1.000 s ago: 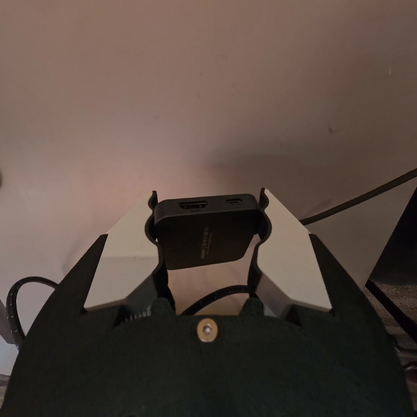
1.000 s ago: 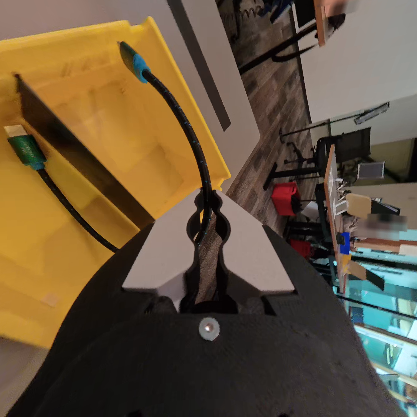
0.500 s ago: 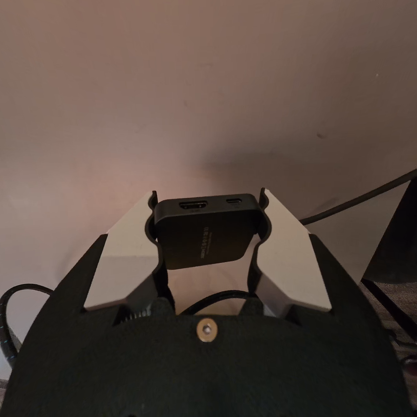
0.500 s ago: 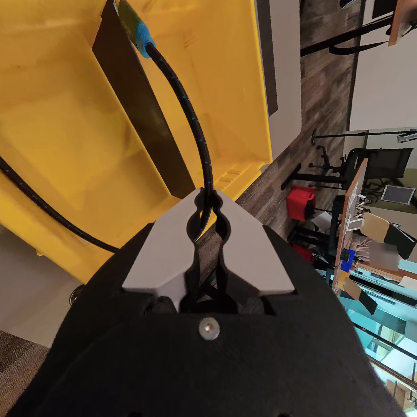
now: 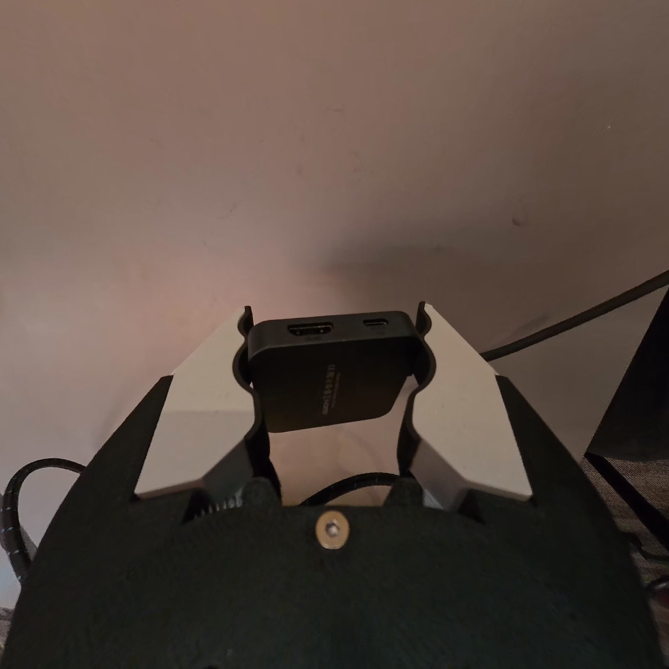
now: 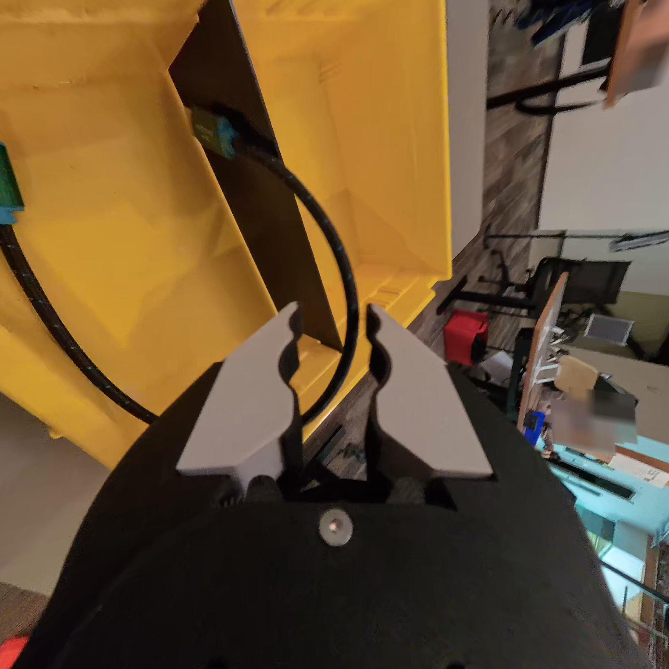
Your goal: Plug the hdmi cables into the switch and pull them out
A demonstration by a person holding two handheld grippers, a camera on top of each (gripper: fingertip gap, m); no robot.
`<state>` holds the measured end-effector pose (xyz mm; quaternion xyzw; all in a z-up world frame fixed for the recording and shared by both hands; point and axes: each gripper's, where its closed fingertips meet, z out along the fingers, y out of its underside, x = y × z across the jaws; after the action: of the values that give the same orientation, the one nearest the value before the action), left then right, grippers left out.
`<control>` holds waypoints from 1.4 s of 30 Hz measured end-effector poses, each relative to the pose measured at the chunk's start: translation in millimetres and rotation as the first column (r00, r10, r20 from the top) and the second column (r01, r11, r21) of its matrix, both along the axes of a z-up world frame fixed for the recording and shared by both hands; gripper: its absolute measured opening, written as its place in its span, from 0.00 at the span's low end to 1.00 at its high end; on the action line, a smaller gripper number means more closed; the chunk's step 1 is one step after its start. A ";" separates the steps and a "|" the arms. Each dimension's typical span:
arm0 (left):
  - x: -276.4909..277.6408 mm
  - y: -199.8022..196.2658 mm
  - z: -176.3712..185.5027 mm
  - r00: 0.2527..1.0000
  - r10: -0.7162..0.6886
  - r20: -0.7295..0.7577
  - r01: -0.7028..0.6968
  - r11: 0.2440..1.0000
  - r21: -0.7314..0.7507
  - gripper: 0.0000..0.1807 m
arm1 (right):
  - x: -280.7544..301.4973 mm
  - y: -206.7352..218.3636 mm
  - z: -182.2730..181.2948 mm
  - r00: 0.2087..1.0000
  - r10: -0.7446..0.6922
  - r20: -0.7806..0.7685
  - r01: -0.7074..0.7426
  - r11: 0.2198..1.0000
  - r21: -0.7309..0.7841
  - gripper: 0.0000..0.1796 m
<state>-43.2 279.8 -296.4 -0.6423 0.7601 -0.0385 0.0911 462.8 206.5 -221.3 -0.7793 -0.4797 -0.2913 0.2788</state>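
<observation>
My left gripper (image 5: 332, 314) is shut on a small black HDMI switch (image 5: 333, 369) and holds it flat above a pale table. The switch's far edge shows an empty HDMI port (image 5: 310, 329) and a small empty port (image 5: 375, 322). A black braided cable (image 5: 354, 485) runs under the switch. My right gripper (image 6: 333, 311) is open over a yellow bin (image 6: 126, 235). A black braided HDMI cable (image 6: 340, 282) arcs between its fingers, not pinched, with its green-and-blue plug (image 6: 211, 130) lying in the bin. A second green plug (image 6: 8, 188) lies at the bin's left.
A dark divider (image 6: 260, 202) splits the yellow bin. A black cable (image 5: 579, 318) crosses the table at the right beside a dark panel (image 5: 637, 391). Beyond the bin are wood flooring, a red box (image 6: 465, 336), chairs and desks. My right fingertips sit around 50 cm from my left ones.
My right gripper has opened and let go of the cable; its plug has dropped from the air into the yellow bin. My left gripper still holds the switch in the same pose.
</observation>
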 end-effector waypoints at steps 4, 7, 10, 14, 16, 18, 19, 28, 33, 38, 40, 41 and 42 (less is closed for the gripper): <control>3.0 -0.7 5.0 1.000 -0.002 0.017 0.002 1.000 0.011 0.48 | -3.2 -2.9 0.2 1.000 -0.004 -0.021 0.003 0.999 -0.050 0.23; 6.9 -1.5 11.7 0.999 -0.003 0.050 0.002 1.000 0.019 0.48 | -10.4 -6.7 21.4 0.999 -0.009 -0.033 0.009 1.000 -0.017 0.26; 15.3 -2.2 23.0 0.995 -0.012 0.103 0.008 0.999 0.036 0.48 | -60.0 -6.9 63.0 0.985 0.059 -0.164 -0.042 0.994 0.102 0.25; 29.5 -2.3 39.7 0.988 -0.036 0.149 0.026 0.997 0.072 0.48 | -203.1 -12.4 98.9 0.806 0.258 -0.532 -0.186 0.965 0.187 0.22; 36.9 -3.0 47.1 0.985 -0.054 0.162 0.039 0.995 0.095 0.48 | -274.1 -13.4 99.5 0.645 0.302 -0.702 -0.245 0.952 0.184 0.21; 43.0 -4.1 53.8 0.983 -0.073 0.166 0.052 0.991 0.124 0.48 | -333.8 -9.9 89.2 0.459 0.253 -0.852 -0.291 0.949 0.125 0.23; 45.5 -5.2 56.8 0.983 -0.082 0.165 0.059 0.989 0.137 0.48 | -358.1 -5.1 82.8 0.368 0.206 -0.907 -0.304 0.948 0.092 0.25; 65.4 -15.8 65.1 0.986 -0.122 0.116 0.082 0.950 0.302 0.48 | -466.1 44.0 36.7 0.050 -0.087 -0.995 -0.371 0.923 -0.099 0.24; 73.6 -10.7 74.4 0.984 -0.147 0.101 0.084 0.882 0.464 0.49 | -471.9 45.4 41.1 -0.003 -0.089 -0.996 -0.414 0.907 -0.079 0.09; 81.0 -16.5 125.3 0.955 -0.123 0.271 -0.038 0.851 0.523 0.59 | -428.2 44.7 67.0 0.109 0.023 -0.994 -0.370 0.929 -0.019 0.06; 73.9 -14.8 146.9 0.939 -0.107 0.328 -0.093 0.837 0.539 0.55 | -387.9 52.1 92.6 0.183 0.108 -0.977 -0.313 0.949 0.046 0.06; 69.3 -12.9 155.4 0.929 -0.104 0.356 -0.115 0.831 0.544 0.50 | -365.5 56.0 108.0 0.202 0.137 -0.970 -0.288 0.955 0.075 0.06; 63.1 -10.2 161.5 0.921 -0.094 0.377 -0.139 0.826 0.546 0.44 | -342.0 60.5 123.8 0.225 0.170 -0.959 -0.270 0.957 0.106 0.06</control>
<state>19.9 269.5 -134.9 -0.5749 0.6960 0.0620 0.4256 120.8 267.0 -97.6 -0.7298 -0.3274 0.3038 0.5177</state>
